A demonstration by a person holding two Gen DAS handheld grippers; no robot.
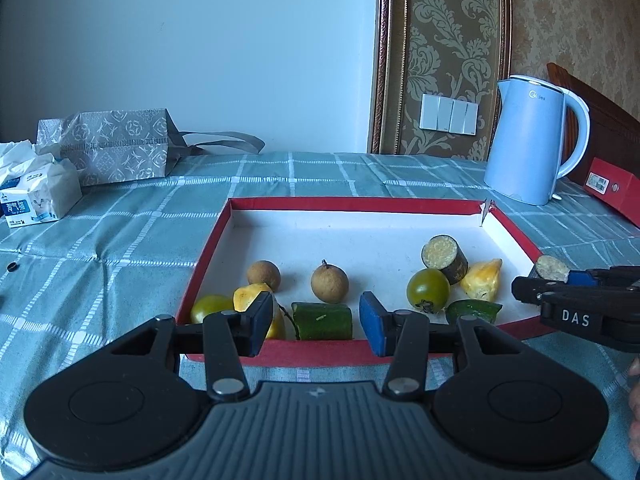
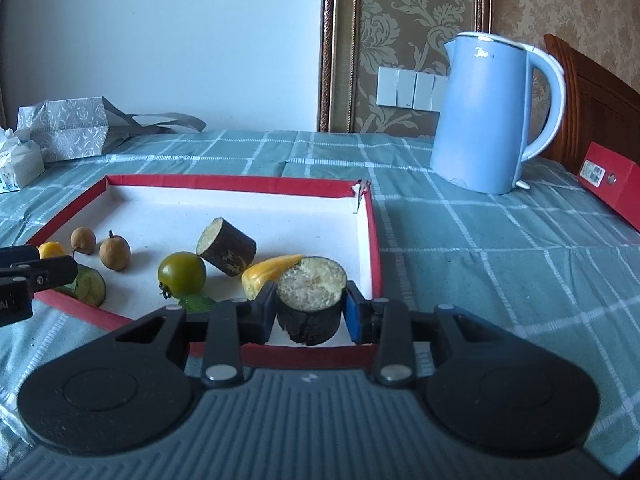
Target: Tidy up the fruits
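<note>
Eggplant chunk (image 2: 311, 300) clamped in right gripper (image 2: 310, 312), lower centre, base hidden by pads | left gripper (image 1: 316, 322) jaws apart, empty, over tray (image 1: 320, 204) near rim | cucumber piece (image 1: 323, 320) partly hidden | tissue pack (image 1: 36, 196) cut off left.

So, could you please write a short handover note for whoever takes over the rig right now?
Right gripper: shut on an eggplant chunk, held over the near right corner of the red tray.
Left gripper: open, empty, at the tray's near edge above a cucumber piece.
In the tray: two longans, two green tomatoes, yellow pieces, another eggplant chunk.
Left: set the held chunk down; any grouping is unclear.
</note>
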